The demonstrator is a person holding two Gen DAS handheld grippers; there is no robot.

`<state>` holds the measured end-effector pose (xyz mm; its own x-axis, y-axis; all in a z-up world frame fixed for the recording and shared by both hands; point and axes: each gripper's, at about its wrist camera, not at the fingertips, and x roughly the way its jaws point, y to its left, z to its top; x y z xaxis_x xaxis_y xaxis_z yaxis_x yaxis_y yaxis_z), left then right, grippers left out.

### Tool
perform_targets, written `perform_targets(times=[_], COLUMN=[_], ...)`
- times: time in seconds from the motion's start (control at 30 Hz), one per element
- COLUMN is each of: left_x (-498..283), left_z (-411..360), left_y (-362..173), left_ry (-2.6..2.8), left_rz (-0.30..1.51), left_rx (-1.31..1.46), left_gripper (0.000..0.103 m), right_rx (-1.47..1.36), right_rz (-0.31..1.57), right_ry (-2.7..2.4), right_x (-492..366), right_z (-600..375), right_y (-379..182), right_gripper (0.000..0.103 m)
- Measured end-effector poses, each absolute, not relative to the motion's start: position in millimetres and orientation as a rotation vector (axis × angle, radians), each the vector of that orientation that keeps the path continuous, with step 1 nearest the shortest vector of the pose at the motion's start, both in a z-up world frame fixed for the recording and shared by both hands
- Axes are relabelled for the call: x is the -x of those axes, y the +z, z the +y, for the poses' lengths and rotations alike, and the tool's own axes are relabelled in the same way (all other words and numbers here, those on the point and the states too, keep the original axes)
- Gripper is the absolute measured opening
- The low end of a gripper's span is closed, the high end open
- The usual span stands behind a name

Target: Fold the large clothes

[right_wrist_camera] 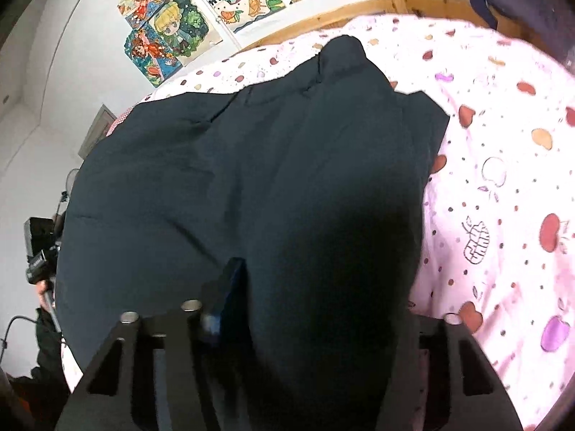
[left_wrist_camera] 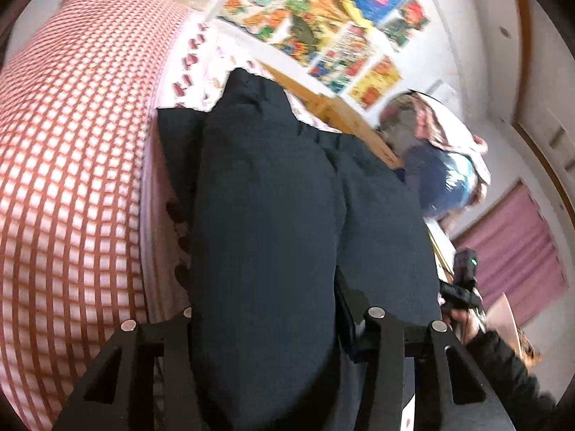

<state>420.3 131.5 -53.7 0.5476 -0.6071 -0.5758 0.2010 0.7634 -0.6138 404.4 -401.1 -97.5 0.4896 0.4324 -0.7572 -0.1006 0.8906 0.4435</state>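
A large dark navy garment (left_wrist_camera: 273, 222) lies on the bed, and part of it is lifted. My left gripper (left_wrist_camera: 266, 323) is shut on a thick fold of the garment, which bulges up between the jaws and hides the fingertips. My right gripper (right_wrist_camera: 305, 323) is shut on another fold of the same garment (right_wrist_camera: 251, 165); one blue finger (right_wrist_camera: 230, 287) shows at the left of the fold. The rest of the cloth spreads away toward the headboard. The other gripper shows at the right edge of the left wrist view (left_wrist_camera: 463, 280) and at the left edge of the right wrist view (right_wrist_camera: 39, 251).
The bed has a pink apple-print sheet (right_wrist_camera: 503, 179) and a red-checked quilt (left_wrist_camera: 72, 143) on the left. A wooden bed frame (left_wrist_camera: 345, 118) runs along a wall of colourful posters (right_wrist_camera: 169, 32). A pile of other clothes (left_wrist_camera: 438, 165) lies at the bed's end, near a pink curtain (left_wrist_camera: 514, 251).
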Motion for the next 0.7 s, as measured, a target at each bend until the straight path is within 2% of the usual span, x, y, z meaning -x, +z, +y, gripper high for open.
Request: perform_targets(times=[0.07,0.17,0.37,0.7], left_x=[-415,-405,-375,-336], left_z=[131,136,135,142], left_y=[-52,-50,-35,23], left_ry=[-0.487,-0.486,-0.415,-0.402], left_rz=[0.862,0.847,0.791,0.751], left_rx=[0.548,0.618,0.665,0.631], left_gripper=[0.04,0.036,0.025,0.021], right_rx=[-0.377,-0.407,-0.401,-0.393], right_rz=[1.001,0.993,0.949,0.856], right_ry=[0.317,0.288,0.261,0.301], right_x=[-402,-398,-383,-354], right_z=[-404,-407,-404,-406], right_y=[-88,-78,-54,-2], right_gripper=[0.03,0.023,0.018,0.015])
